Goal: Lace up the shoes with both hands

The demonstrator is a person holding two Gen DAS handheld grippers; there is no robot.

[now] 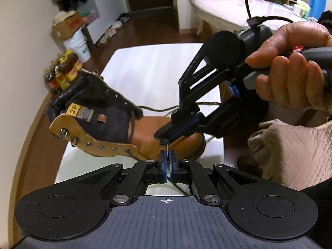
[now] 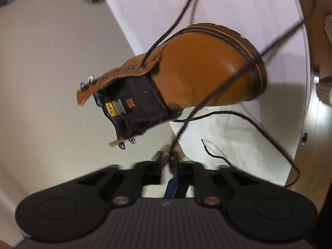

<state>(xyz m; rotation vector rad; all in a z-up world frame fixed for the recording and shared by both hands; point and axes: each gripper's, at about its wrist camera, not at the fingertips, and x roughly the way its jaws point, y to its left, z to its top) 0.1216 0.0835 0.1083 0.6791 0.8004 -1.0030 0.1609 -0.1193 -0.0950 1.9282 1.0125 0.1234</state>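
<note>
A tan leather boot [image 1: 172, 132] with a black mesh tongue (yellow label on it) lies on the white table [image 1: 149, 66], flaps splayed. The left gripper [image 1: 167, 157] pinches the dark lace [image 2: 217, 91]; the right gripper [image 1: 164, 138] has closed on the lace tip.

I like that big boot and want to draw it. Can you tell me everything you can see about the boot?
The boot is tan, smooth leather by the look of it, with a rounded toe, a dark sole edge and a black tongue bearing a yellow tag. Metal eyelets and hooks run up both flaps, which gape open. It lies tipped on its side on the white table. A dark lace goes through only the lowest eyelets; its loose ends trail over the table. The left gripper and right gripper pinch the lace just beside the toe.
</note>
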